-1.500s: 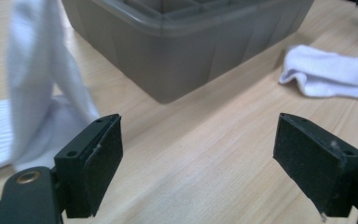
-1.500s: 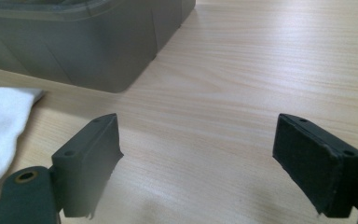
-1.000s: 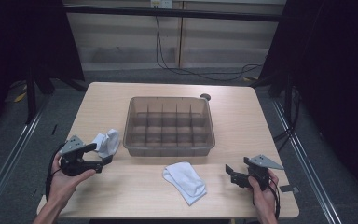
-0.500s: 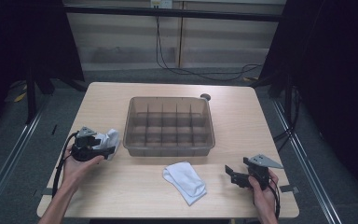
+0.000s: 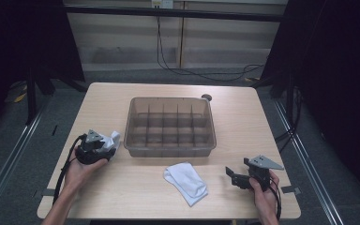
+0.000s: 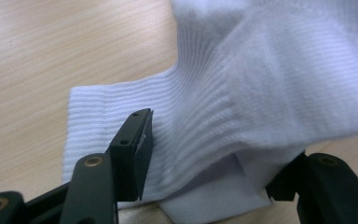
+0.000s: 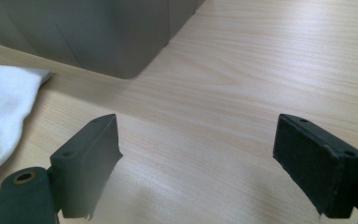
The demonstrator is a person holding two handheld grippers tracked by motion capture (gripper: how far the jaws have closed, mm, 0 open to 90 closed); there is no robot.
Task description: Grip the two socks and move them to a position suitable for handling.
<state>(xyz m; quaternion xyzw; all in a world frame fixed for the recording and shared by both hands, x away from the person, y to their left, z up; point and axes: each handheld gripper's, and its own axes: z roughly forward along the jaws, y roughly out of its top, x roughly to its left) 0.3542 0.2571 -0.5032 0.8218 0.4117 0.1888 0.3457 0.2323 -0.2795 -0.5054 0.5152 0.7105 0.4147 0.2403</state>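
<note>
The left tongs [image 5: 104,146] stood low over the table [image 5: 122,197] near its left edge, just beside the left end of the brown divided bin [image 5: 170,125]. A white sock [image 6: 223,107] lay crumpled there, one part of it against the bin's front left corner. In the left gripper view the ribbed cuff of that sock ran between the two black jaws. The jaws had just been closing: the left pad touched the fabric, and the right jaw sat against the fold at the sock's lower edge, though whether the pads already pressed firmly could not be told. The sock rested on the wood and was bunched upward beyond the jaws.

A second white sock [image 5: 186,182] lay flat on the table in front of the bin, a little right of the middle and near the front edge. The right tongs [image 5: 231,176] rested near the front right corner of the table, pointing toward that second sock and well apart from it. Their jaws were spread wide with only bare wood between them, as the right gripper view showed. The bin's corner appeared beyond them, and an edge of the second sock at the left.
</note>
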